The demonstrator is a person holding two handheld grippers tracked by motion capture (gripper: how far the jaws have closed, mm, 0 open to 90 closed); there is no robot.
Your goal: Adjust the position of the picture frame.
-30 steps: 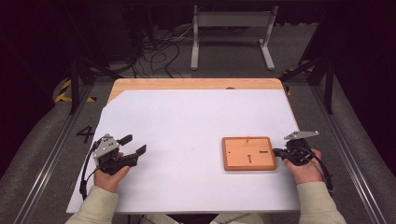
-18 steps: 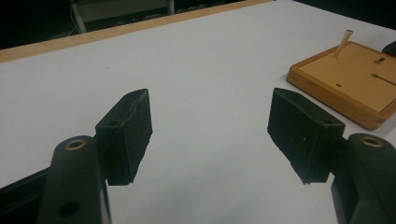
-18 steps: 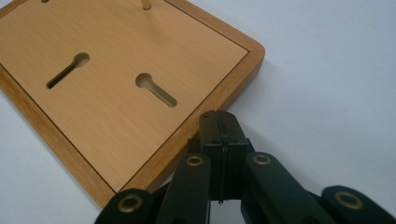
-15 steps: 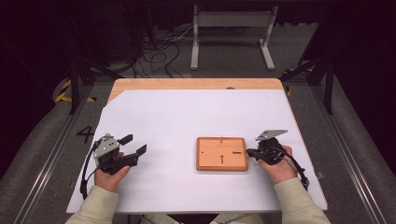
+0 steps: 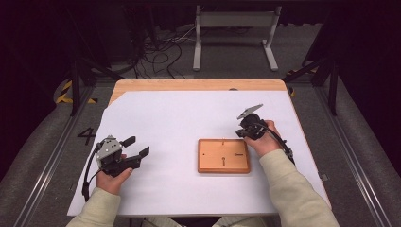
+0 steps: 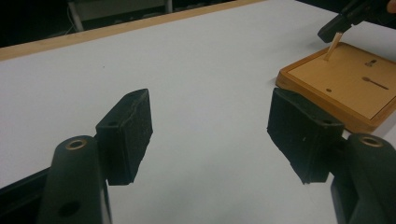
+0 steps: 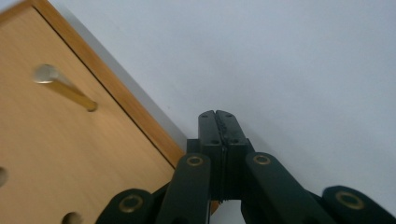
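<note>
Left gripper [image 5: 138,147] low, jaws wide apart; right gripper [image 5: 240,134] raised, jaws pressed together.

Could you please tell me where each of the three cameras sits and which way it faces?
High view: above the person's side, facing forward and down on the table; both forearms, left gripper, right gripper.
Left gripper view: on the left gripper, looking across the table between its open jaws.
Right gripper view: on the right gripper, jaws shut, facing the table.
All three share the wooden board.

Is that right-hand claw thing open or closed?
Closed. In the right gripper view, the right gripper has its two black jaws pressed flat together, nothing between them.
</note>
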